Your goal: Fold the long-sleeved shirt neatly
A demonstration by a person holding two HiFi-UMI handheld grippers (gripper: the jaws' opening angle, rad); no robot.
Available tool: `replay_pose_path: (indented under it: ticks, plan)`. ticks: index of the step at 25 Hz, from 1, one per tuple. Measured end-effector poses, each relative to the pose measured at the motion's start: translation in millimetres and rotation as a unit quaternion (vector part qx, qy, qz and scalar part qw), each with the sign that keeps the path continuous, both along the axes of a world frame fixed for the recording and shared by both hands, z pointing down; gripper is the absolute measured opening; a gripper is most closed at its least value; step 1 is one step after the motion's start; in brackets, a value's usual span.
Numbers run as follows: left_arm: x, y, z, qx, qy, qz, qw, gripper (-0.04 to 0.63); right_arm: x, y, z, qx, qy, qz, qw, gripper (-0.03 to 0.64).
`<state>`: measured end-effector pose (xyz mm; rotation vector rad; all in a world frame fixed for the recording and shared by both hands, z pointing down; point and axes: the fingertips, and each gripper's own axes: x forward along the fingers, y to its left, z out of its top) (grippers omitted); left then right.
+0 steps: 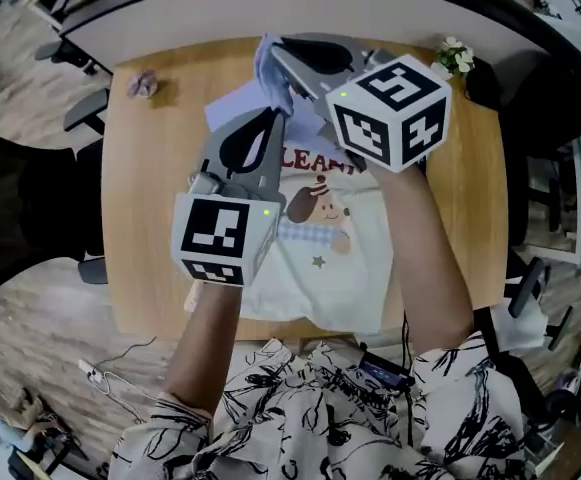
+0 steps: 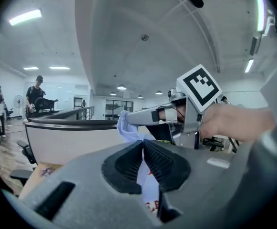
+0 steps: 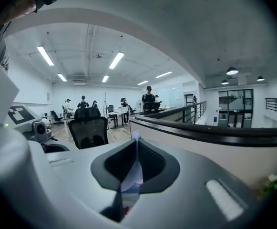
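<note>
The long-sleeved shirt (image 1: 320, 258) is cream with a cartoon print and light blue cloth at its top; its lower part lies on the wooden table (image 1: 150, 218). Both grippers are raised well above the table and lift the shirt's far part. In the head view my left gripper (image 1: 273, 118) is shut on cloth near the print's top edge. My right gripper (image 1: 272, 56) is shut on the light blue cloth (image 1: 270, 80) just beyond it. The left gripper view has its jaws (image 2: 142, 144) pinched on pale fabric, with the right gripper (image 2: 128, 120) close ahead. In the right gripper view, cloth (image 3: 131, 178) runs between the shut jaws (image 3: 137, 142).
A small purple object (image 1: 142, 85) lies at the table's far left corner and a little flower bunch (image 1: 457, 58) at the far right. A black office chair (image 1: 10, 208) stands left of the table. A curved counter wall (image 1: 270, 8) runs behind it.
</note>
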<state>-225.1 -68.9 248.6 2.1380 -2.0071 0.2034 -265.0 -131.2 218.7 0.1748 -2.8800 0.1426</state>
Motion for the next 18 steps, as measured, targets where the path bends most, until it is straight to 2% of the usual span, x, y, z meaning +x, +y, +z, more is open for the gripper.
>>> replay_pose_path:
  ticks: [4,9,13,18]
  plan:
    - [63.5,-33.1,30.3,-0.026,-0.005,0.041,0.9988,0.018,72.9,-39.0,32.2,-0.019,0.007,0.054,0.998,0.025]
    - [121.4,-62.1,93.5,-0.088,-0.016,0.087,0.9922,0.018,140.1,-69.7,101.1,-0.034,0.022,0.099,0.994,0.025]
    - [156.1,-76.0,150.9,-0.144,-0.039,0.123,0.9812,0.018,179.0,-85.5,164.3,-0.058,0.026,0.13,0.989,0.026]
    - [188.6,-85.0,212.5,-0.213,-0.069,0.162,0.961,0.018,207.9,-94.6,233.5,-0.104,0.048,0.14,0.984,0.029]
